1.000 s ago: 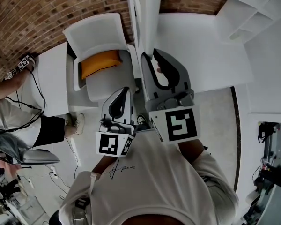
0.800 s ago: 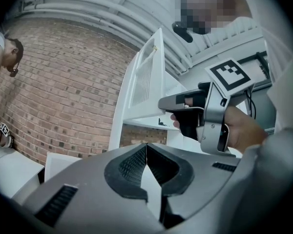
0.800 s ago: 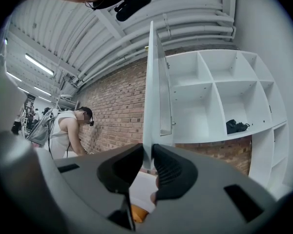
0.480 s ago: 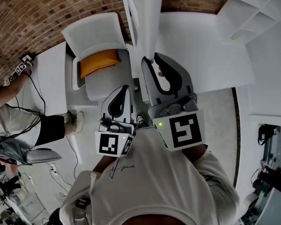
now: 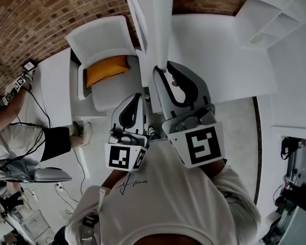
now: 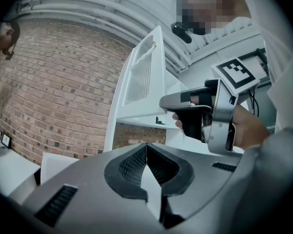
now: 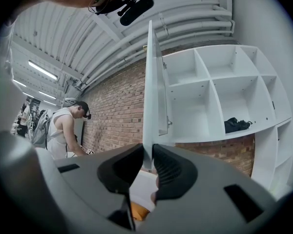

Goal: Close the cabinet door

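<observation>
The white cabinet door (image 5: 154,19) stands open, edge-on in the head view. My right gripper (image 5: 164,74) is shut on its lower edge; in the right gripper view the door's edge (image 7: 149,96) runs down into the narrow gap between the jaws of the right gripper (image 7: 147,161). The open white cabinet (image 7: 219,96) with its shelves lies to the right of the door. My left gripper (image 5: 137,100) hangs lower and to the left, apart from the door, and the left gripper (image 6: 146,152) has its jaws shut on nothing. The left gripper view shows the panelled door (image 6: 141,82) and the right gripper (image 6: 172,101) under it.
A white chair with an orange cushion (image 5: 108,68) stands below the door by the brick wall (image 5: 41,14). A person (image 5: 15,131) works at a white table at the left. A black item (image 7: 237,125) lies on a cabinet shelf.
The door's edge has shifted a little to the left in the head view, with the right gripper still on it. The person at the left has moved an arm.
</observation>
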`<state>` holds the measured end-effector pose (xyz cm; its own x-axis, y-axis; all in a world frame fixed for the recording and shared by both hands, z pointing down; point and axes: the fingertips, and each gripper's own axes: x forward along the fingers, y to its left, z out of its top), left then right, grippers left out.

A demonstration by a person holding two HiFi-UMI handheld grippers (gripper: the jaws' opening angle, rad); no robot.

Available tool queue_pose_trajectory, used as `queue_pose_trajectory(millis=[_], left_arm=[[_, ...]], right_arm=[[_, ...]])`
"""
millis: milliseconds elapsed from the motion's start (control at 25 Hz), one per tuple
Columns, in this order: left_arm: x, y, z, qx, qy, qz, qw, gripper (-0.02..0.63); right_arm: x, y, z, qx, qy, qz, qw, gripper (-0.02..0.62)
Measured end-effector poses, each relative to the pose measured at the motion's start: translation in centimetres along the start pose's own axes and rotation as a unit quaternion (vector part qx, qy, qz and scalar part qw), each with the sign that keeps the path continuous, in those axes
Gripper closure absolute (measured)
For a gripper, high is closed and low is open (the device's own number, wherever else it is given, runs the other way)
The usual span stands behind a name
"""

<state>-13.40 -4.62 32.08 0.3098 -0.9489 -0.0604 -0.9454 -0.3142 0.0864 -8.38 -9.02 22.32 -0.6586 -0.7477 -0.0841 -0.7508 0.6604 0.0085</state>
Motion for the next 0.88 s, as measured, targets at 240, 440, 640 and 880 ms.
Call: queue_pose_trajectory(millis=[240,440,640,880], left_arm=[[1.0,-0.6,-0.3,-0.003,0.003,-0.005,1.0,0.589],[1.8,-0.9,-0.5,-0.005,0.007,-0.013,0.9999,0.589],[2.6,-1.7,-0.7,-0.006,0.007,-0.018,0.9998,0.589],[3.2,-2.1,-0.8,-0.007,0.009,-0.021,0.9997,0.589]], right_arm=[[-0.4,-1.0,0.0,0.003,0.0,0.002,1.0,0.523],[-0.4,-1.7,0.0,0.005,0.0,0.002,1.0,0.523],[-0.8,-2.9,0.0,0.01,0.003,0.001,1.0,0.525],[-0.9,-3.1,-0.1,0.012,0.004,0.007,1.0,0.525]])
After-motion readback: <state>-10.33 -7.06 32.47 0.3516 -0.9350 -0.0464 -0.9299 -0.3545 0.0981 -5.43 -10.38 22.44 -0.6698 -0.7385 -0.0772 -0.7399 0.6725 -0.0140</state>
